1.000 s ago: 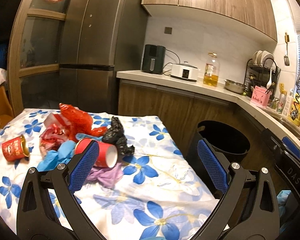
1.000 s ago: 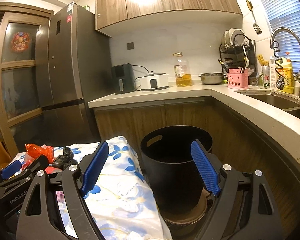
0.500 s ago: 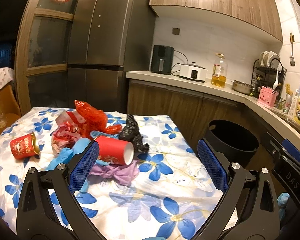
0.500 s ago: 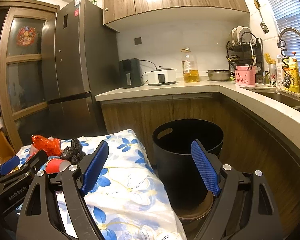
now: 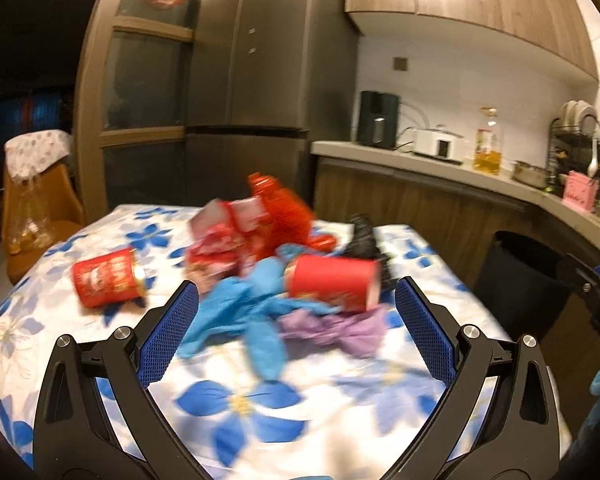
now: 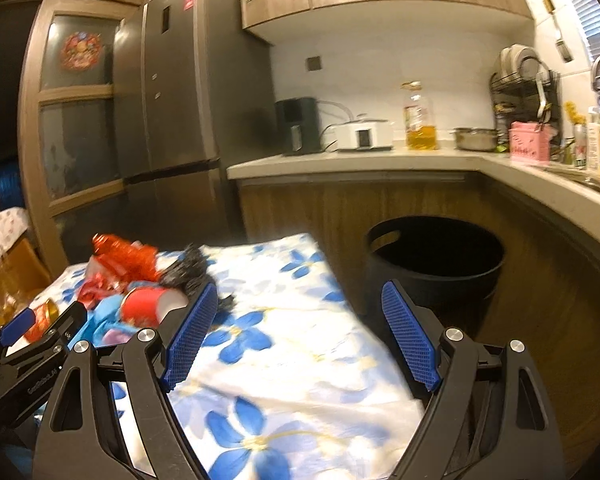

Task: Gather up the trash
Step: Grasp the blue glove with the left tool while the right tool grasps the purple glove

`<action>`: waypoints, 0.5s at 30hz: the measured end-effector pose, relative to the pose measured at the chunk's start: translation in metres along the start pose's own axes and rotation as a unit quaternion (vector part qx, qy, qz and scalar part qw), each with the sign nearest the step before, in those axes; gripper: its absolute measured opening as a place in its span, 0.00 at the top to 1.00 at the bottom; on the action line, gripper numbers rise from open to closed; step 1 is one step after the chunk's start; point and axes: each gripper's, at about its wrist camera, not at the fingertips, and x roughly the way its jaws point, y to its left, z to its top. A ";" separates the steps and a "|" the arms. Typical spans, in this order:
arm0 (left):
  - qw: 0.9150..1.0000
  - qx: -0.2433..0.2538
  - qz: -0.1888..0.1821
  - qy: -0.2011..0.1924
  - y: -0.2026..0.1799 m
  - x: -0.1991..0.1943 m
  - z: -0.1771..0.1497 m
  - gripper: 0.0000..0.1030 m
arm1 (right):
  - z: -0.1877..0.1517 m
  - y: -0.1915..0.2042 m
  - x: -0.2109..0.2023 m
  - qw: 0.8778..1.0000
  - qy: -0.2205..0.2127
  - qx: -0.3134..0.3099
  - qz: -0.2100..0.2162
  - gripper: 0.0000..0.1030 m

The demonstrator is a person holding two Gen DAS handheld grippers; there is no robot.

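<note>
Trash sits in a messy pile on the table with the white cloth and blue flowers point(image 5: 80, 340), near its far edge, in the left wrist view. A red paper cup lying on its side point(image 5: 332, 282) is at the front of the pile. Just under it are a crumpled blue glove point(image 5: 240, 312) and a crumpled purple glove point(image 5: 336, 326). Behind them is a heap of shiny red plastic wrappers point(image 5: 256, 228), and a crinkled black plastic bag point(image 5: 364, 236) is toward the right edge. A short red tin can on its side point(image 5: 108, 278) lies apart, toward the left edge. The left gripper point(image 5: 296, 328) is spread wide and holds nothing; it hangs above the cloth, pointing at the cup and gloves. The picture is blurry, so small things are hard to tell. In the right wrist view, the right gripper point(image 6: 296, 336) is also spread wide and holds nothing. It points past the right edge of the table at a round black trash bin point(image 6: 432, 280) on the floor, beside the wooden cabinets point(image 6: 340, 208). The bin looks dark inside. I think the job is only starting: the left claw is lining up for a first grab. Next it should go down over the cup, squeeze gently so the cup does not crush, and carry it to the bin.
</note>
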 end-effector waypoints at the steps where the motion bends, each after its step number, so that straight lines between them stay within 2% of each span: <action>1: 1.000 -0.004 0.009 0.002 0.011 0.003 -0.003 0.06 | -0.002 0.005 0.003 1.000 0.004 -0.002 0.007 0.20; 8: 0.999 -0.032 0.042 0.013 0.057 0.014 -0.010 0.06 | -0.022 0.046 0.033 0.997 0.039 -0.022 0.061 0.20; 11: 0.998 -0.045 0.040 0.019 0.067 0.016 -0.012 0.06 | -0.027 0.058 0.049 0.995 0.054 -0.025 0.079 0.21; 15: 0.998 -0.041 0.031 0.025 0.064 0.023 -0.014 0.06 | -0.037 0.072 0.067 0.992 0.081 -0.032 0.089 0.26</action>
